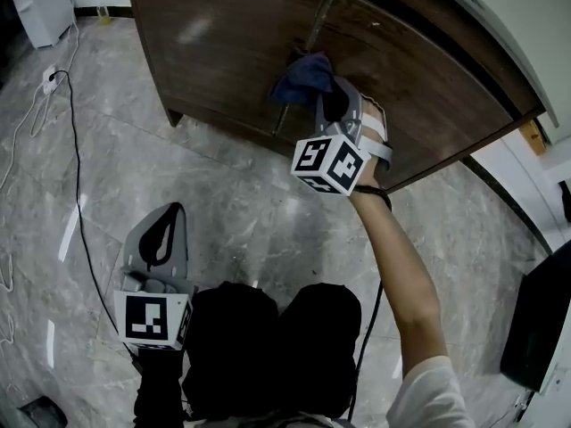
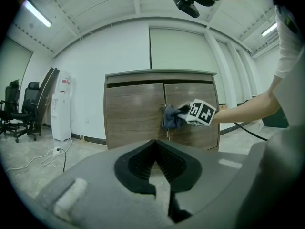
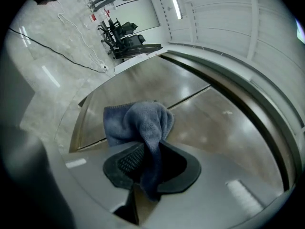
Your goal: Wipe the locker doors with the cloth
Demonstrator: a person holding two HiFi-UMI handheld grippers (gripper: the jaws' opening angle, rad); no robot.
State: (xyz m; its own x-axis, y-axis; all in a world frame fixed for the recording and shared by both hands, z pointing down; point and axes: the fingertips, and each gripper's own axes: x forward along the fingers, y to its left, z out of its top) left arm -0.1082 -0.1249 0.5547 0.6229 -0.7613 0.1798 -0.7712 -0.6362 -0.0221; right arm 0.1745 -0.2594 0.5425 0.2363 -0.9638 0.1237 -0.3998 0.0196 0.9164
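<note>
Leave left tongs (image 1: 168, 214), pinched shut and empty, parked well back from the locker seam (image 1: 318, 23). With cloth (image 1: 299, 77) bunched on that seam, clamped in right tongs (image 1: 328, 96), press flat and sweep overlapping strokes outward from seam across both doors (image 1: 232, 34).

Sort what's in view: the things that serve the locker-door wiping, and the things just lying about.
For the job:
- blue cloth
- locker doors
- right hand-held gripper, clamped on the blue cloth

Lying about:
- water dispenser
- office chairs
- floor cable
</note>
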